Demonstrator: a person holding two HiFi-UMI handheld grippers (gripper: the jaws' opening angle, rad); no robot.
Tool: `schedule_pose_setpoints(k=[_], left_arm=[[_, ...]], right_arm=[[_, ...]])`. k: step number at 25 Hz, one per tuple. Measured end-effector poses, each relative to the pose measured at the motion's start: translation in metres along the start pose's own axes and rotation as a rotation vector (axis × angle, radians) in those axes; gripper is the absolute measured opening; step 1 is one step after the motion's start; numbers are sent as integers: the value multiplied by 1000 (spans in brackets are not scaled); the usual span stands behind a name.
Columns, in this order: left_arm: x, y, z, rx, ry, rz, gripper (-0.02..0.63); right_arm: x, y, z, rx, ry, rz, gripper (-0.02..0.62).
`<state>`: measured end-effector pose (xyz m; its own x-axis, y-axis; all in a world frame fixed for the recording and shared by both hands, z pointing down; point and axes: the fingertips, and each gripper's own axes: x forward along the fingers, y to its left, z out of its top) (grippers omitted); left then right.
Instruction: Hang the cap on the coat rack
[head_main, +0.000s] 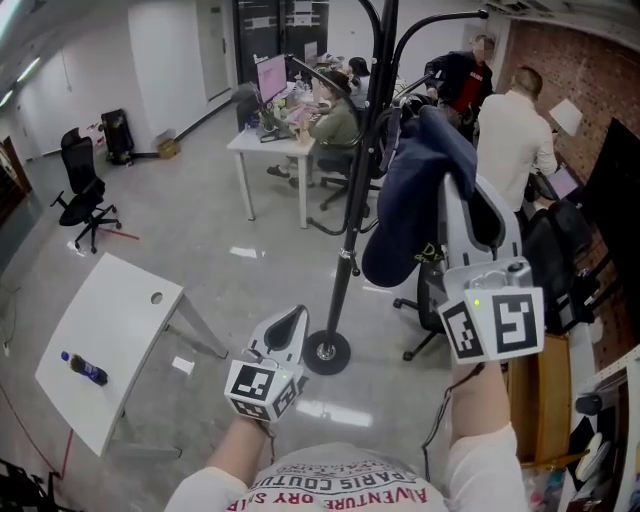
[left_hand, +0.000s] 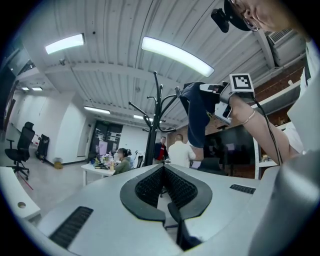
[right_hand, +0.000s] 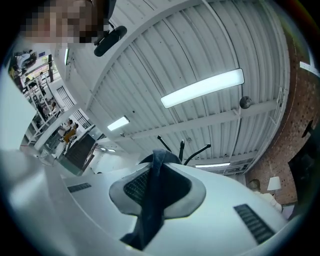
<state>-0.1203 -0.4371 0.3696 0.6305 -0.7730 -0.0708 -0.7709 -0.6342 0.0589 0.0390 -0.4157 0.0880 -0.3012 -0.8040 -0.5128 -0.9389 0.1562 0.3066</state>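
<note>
A navy blue cap (head_main: 415, 195) hangs from my right gripper (head_main: 452, 178), which is shut on its fabric and held up beside the upper arms of the black coat rack (head_main: 347, 250). In the right gripper view a fold of the cap (right_hand: 151, 200) runs between the shut jaws, and the rack's hooks (right_hand: 183, 149) rise just beyond. My left gripper (head_main: 291, 322) is low, near the rack's round base (head_main: 327, 352), shut on nothing. From the left gripper view (left_hand: 163, 172) I see the coat rack (left_hand: 157, 117) and the cap (left_hand: 199, 117) raised next to it.
A white desk (head_main: 110, 345) with a small bottle (head_main: 85, 370) stands at the left. A black office chair (head_main: 85, 195) is farther back. People sit at a desk (head_main: 270, 140) behind the rack, and others stand at the right (head_main: 515, 135). Another chair (head_main: 428, 310) is right of the base.
</note>
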Motion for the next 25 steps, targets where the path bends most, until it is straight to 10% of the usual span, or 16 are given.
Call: schedule_pose_setpoints(k=[25], left_arm=[[41, 22, -27, -20, 45, 64, 5]], right_arm=[[47, -3, -137, 17, 144, 37, 41]])
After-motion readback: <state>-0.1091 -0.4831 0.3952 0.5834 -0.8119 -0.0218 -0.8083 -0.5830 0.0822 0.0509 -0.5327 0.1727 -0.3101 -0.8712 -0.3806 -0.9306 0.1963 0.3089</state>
